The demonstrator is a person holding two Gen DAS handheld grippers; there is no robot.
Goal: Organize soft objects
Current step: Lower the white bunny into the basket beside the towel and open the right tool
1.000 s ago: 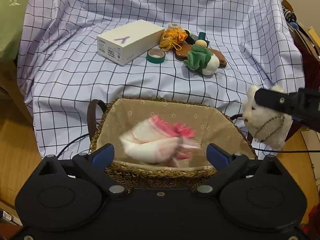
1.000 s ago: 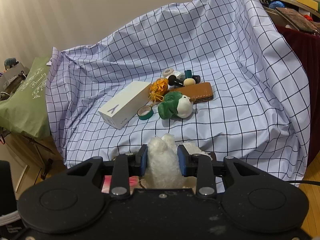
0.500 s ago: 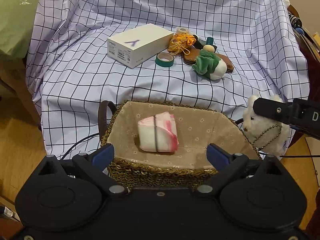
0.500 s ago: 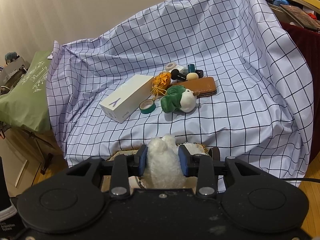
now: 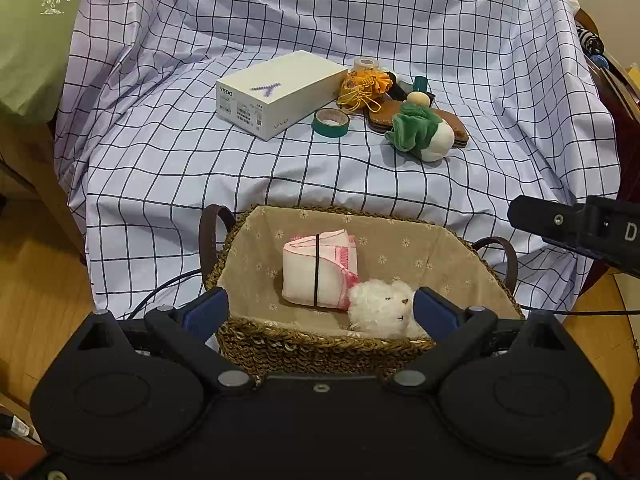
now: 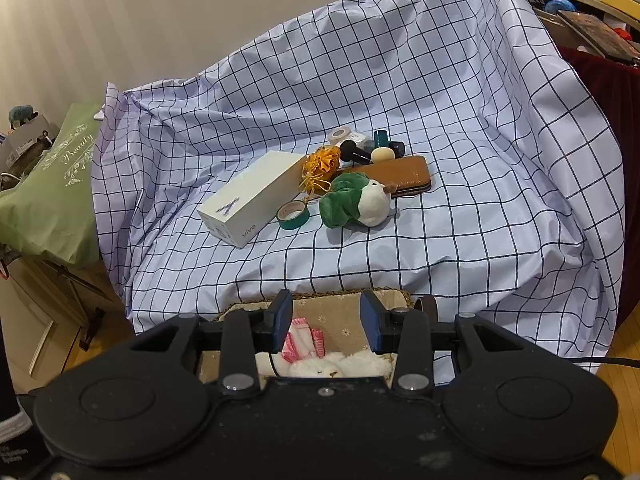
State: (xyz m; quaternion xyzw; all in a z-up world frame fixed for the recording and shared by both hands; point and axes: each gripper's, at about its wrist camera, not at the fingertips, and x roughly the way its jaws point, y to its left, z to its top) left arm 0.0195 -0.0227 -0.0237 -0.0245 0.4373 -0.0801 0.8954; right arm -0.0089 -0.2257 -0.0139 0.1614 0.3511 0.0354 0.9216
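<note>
A woven basket (image 5: 320, 346) with beige lining stands on the floor before the checked cloth. In it lie a folded white-and-pink towel (image 5: 316, 268) and a white plush bear (image 5: 380, 308); both also show in the right wrist view, the towel (image 6: 300, 340) and the bear (image 6: 320, 366). My left gripper (image 5: 320, 312) is open and empty over the basket's near rim. My right gripper (image 6: 326, 320) is open and empty above the basket; its arm shows in the left wrist view (image 5: 576, 226). A green-and-white plush (image 5: 420, 132) lies on the cloth, also in the right wrist view (image 6: 356, 200).
On the cloth lie a white phone box (image 5: 280, 92), a green tape roll (image 5: 330, 122), an orange tassel ornament (image 5: 364, 86), a brown leather case (image 6: 396, 174) and small bottles (image 6: 380, 146). A green pillow (image 6: 52, 192) lies left; a cluttered dark table (image 6: 592, 40) stands right.
The towel dropped from my left gripper into the basket. My right gripper moved over the basket, opened, and the white bear fell in beside the towel.
</note>
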